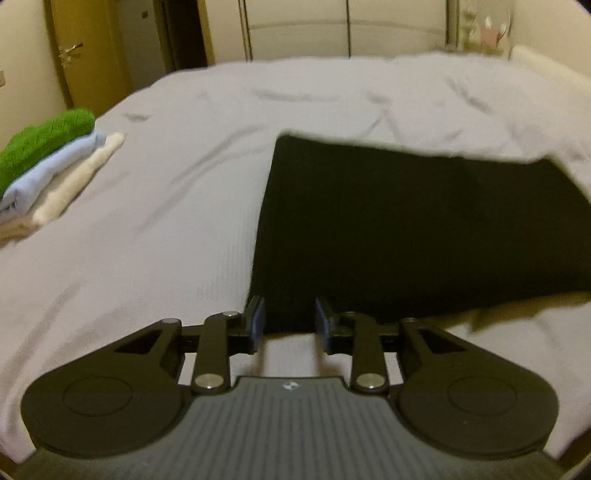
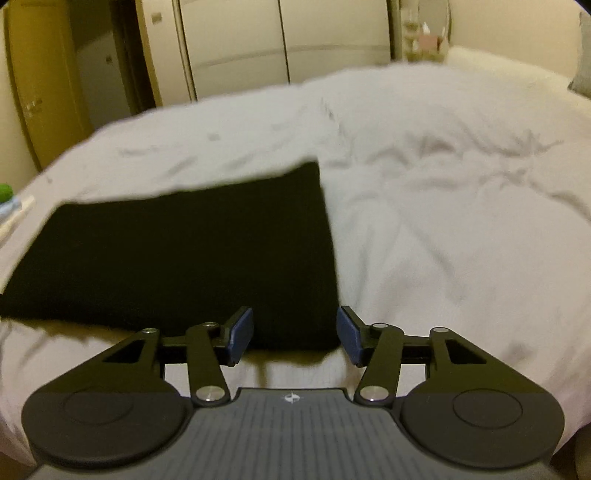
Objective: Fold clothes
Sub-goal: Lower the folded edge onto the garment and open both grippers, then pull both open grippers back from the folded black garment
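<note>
Both tools, left (image 1: pixel 289 319) and right (image 2: pixel 295 334), gape empty over the black garment's (image 1: pixel 406 229) near corners.

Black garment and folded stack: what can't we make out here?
- Black garment: type and number of folds unreadable, too dark, both wrist views.
- Its near edge: partly hidden behind left gripper and right gripper.
- Folded stack: cut off by left frame edge.

folded stack (image 1: pixel 48 162) cut off at left edge; far shelf items (image 1: pixel 484 31) blurred.
</note>
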### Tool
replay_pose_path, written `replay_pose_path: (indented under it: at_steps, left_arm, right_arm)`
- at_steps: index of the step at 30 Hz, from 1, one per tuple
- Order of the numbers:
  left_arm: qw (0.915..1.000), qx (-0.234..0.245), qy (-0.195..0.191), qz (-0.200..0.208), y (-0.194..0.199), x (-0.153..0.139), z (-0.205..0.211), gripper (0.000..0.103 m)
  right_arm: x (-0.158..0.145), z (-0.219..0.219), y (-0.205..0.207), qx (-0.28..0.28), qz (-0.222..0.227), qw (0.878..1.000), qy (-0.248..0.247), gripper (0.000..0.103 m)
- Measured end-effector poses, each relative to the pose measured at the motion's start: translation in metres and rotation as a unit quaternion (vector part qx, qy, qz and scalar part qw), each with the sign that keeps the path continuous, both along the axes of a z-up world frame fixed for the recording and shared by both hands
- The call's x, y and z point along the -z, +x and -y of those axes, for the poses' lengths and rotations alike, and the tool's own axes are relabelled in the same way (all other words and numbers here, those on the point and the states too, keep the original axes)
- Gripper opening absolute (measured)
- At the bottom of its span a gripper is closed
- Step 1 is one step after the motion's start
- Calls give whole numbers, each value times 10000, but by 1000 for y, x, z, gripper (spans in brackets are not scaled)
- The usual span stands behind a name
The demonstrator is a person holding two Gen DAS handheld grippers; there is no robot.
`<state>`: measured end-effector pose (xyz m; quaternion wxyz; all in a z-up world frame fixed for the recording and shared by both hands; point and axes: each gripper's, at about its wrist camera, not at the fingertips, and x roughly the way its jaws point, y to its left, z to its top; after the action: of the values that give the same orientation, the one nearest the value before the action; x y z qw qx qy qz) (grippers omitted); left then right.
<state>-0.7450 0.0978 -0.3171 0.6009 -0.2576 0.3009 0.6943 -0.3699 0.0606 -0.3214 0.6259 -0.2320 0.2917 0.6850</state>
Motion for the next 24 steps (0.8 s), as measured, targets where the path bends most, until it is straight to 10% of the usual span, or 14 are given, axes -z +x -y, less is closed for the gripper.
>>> replay_pose_path:
  at_steps: [4, 9, 24]
  left_arm:
    - [9998, -86, -64, 154, 3, -13, 14, 26]
    - [9995, -225, -112, 216, 19, -35, 46, 38]
    - [9992, 10, 285, -267, 68, -89, 128, 67]
  right_arm:
    - [8, -2, 7, 223, -186, 9992, -291, 55]
    - [-25, 25, 3, 385, -287, 9988, -12, 89]
    - [-78, 94, -33, 392, -70, 9991, 124, 90]
